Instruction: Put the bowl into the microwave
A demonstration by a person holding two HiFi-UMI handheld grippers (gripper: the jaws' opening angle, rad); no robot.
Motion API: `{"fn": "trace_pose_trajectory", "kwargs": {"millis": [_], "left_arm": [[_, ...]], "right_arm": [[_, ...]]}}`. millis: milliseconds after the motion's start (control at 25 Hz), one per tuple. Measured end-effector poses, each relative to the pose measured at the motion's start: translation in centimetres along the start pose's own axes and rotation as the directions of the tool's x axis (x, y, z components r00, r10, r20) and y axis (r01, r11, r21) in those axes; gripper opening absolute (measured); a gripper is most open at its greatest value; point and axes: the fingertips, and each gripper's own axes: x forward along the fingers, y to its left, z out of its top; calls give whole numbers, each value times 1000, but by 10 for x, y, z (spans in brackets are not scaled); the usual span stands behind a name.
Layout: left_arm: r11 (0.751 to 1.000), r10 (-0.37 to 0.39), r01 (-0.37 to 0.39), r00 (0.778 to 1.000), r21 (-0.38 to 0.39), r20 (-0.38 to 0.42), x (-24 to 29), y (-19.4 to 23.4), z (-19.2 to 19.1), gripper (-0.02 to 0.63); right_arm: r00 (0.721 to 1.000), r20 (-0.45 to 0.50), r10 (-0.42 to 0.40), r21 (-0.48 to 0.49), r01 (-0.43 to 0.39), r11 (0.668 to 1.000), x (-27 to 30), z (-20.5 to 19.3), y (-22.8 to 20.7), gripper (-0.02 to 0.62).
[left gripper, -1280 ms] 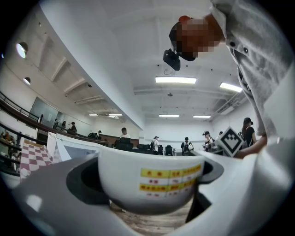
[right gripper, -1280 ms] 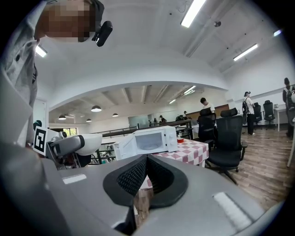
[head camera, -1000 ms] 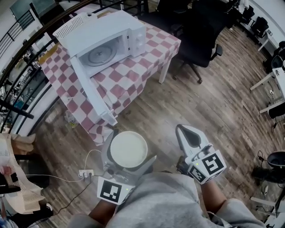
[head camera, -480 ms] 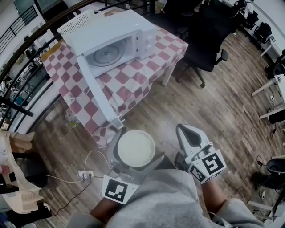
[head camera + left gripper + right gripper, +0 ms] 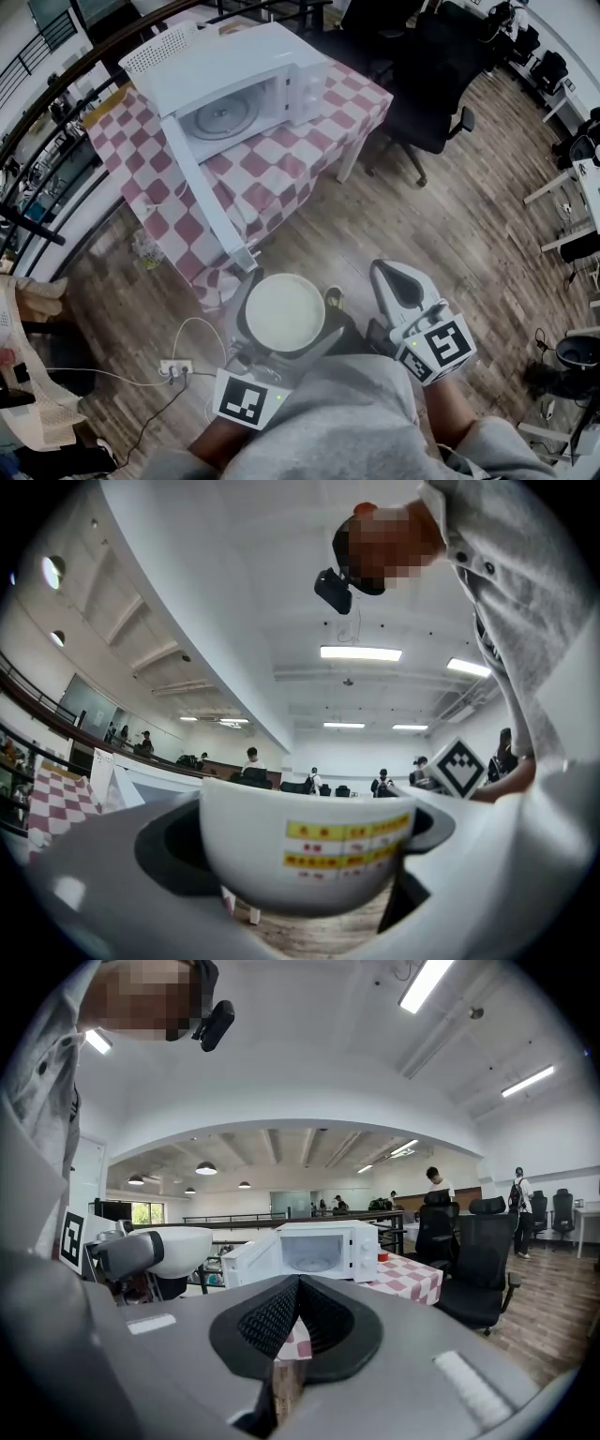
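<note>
Left gripper [image 5: 279,328] clamps the white bowl [image 5: 284,309], right gripper [image 5: 392,278] closed on nothing; ahead, the microwave [image 5: 225,66] has its open door [image 5: 202,197] jutting toward them.

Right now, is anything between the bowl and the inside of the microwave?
Nothing visible does. The microwave stands with its door swung open, left of the path from the bowl; only the turntable lies inside.
</note>
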Motion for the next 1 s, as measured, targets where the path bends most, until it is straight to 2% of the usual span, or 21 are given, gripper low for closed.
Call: {"fn": "trace_pose_trajectory", "kwargs": {"millis": [400,1000], "left_arm": [[1000,-9,9,1000,-1,-17,14,-2,-6,537],[999,39,-40,998,-17,-53,94,26,-22,537]], "right_arm": [[1000,2,-2,5,2,1000,6,1,-14,-3],[998,-13,54,24,-54,998,70,9,-83,-3]]}}
